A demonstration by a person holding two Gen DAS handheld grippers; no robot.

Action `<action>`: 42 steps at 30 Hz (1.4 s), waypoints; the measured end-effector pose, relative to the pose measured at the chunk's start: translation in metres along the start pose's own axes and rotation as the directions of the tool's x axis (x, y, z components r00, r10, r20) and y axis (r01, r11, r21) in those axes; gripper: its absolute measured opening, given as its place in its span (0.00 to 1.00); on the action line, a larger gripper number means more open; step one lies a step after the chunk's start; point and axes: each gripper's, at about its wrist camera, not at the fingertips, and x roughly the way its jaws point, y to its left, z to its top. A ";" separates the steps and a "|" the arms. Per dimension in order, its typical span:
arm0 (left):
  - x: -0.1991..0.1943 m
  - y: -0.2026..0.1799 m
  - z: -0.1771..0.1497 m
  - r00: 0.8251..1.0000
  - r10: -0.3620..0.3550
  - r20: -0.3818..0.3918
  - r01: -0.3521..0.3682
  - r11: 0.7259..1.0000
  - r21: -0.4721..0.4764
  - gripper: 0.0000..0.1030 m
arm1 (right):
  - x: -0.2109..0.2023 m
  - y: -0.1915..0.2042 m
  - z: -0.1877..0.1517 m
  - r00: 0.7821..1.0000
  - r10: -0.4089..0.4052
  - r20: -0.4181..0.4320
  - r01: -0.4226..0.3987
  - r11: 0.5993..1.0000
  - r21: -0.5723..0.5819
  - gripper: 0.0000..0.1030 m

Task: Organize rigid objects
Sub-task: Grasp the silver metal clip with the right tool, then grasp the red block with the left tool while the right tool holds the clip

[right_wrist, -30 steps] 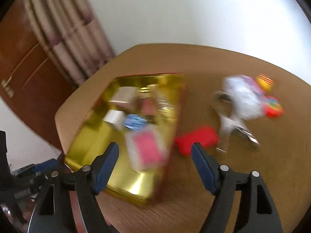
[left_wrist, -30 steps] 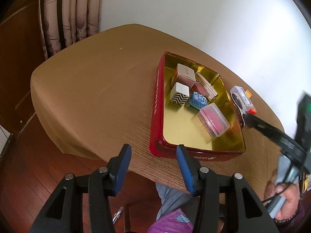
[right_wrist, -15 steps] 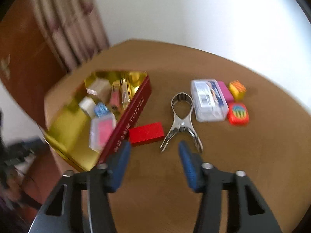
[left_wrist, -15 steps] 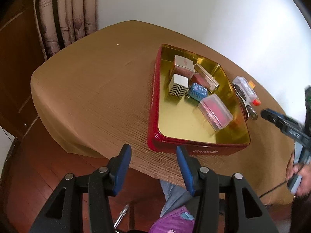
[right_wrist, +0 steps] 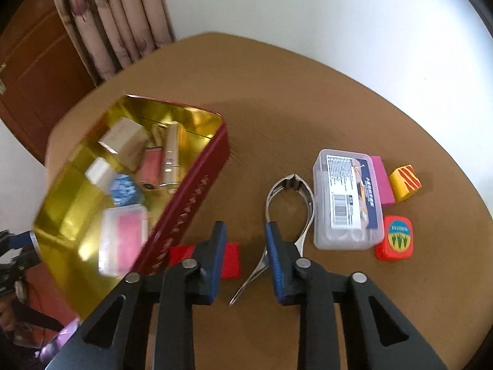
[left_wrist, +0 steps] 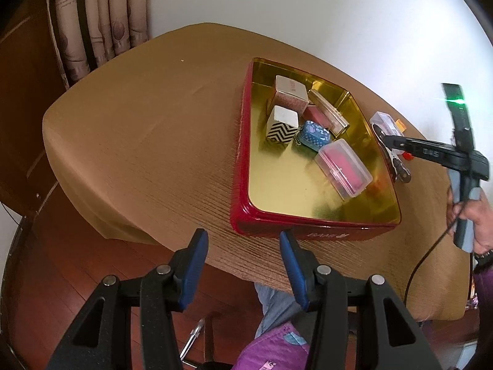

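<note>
Two tongs in my hands: the right tongs point(right_wrist: 245, 240) have just been narrowing, nothing gripped, hovering low-centre over the bench point(right_wrist: 308, 108) between the red block point(right_wrist: 230, 260) and metal clip point(right_wrist: 288, 212). Left tongs point(left_wrist: 243, 246) sit part open and empty, at bottom centre below the tin point(left_wrist: 240, 154).

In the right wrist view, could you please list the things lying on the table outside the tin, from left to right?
Red block → metal tongs → clear plastic case → orange-red box → yellow striped block.
</note>
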 end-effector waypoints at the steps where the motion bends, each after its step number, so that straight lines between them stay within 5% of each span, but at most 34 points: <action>1: 0.001 0.000 0.000 1.000 -0.002 -0.003 0.002 1.000 -0.001 0.48 | 0.005 0.000 0.002 1.000 -0.013 -0.011 0.013 1.000 -0.004 0.22; 10: 0.009 0.000 0.000 0.999 0.001 -0.037 -0.001 1.000 0.002 0.48 | 0.031 -0.008 0.004 0.990 -0.082 -0.114 0.083 0.997 0.006 0.08; 18: 0.003 -0.002 -0.001 1.000 0.016 -0.007 -0.016 1.000 0.014 0.48 | -0.021 -0.032 -0.065 0.992 -0.097 -0.079 0.100 0.994 0.041 0.07; 25: -0.017 -0.050 -0.012 0.996 0.015 0.087 -0.034 0.976 0.213 0.48 | -0.071 -0.110 -0.153 0.983 -0.170 -0.069 0.182 0.956 0.231 0.04; 30: -0.023 -0.097 -0.006 0.995 -0.092 0.039 0.074 0.940 0.334 0.48 | -0.092 -0.155 -0.188 0.979 -0.191 -0.070 0.203 0.927 0.316 0.03; 34: -0.027 -0.149 0.022 0.985 -0.174 0.005 0.152 0.873 0.464 0.48 | -0.093 -0.160 -0.197 0.986 -0.166 -0.034 0.167 0.922 0.350 0.04; 37: -0.022 -0.190 0.046 0.981 -0.192 -0.015 0.164 0.793 0.587 0.48 | -0.086 -0.168 -0.199 0.993 -0.117 -0.007 0.110 0.911 0.398 0.06; 42: 0.015 -0.259 0.070 0.990 -0.096 -0.102 0.139 0.589 0.796 0.48 | -0.084 -0.170 -0.207 0.997 -0.071 0.044 0.045 0.898 0.437 0.07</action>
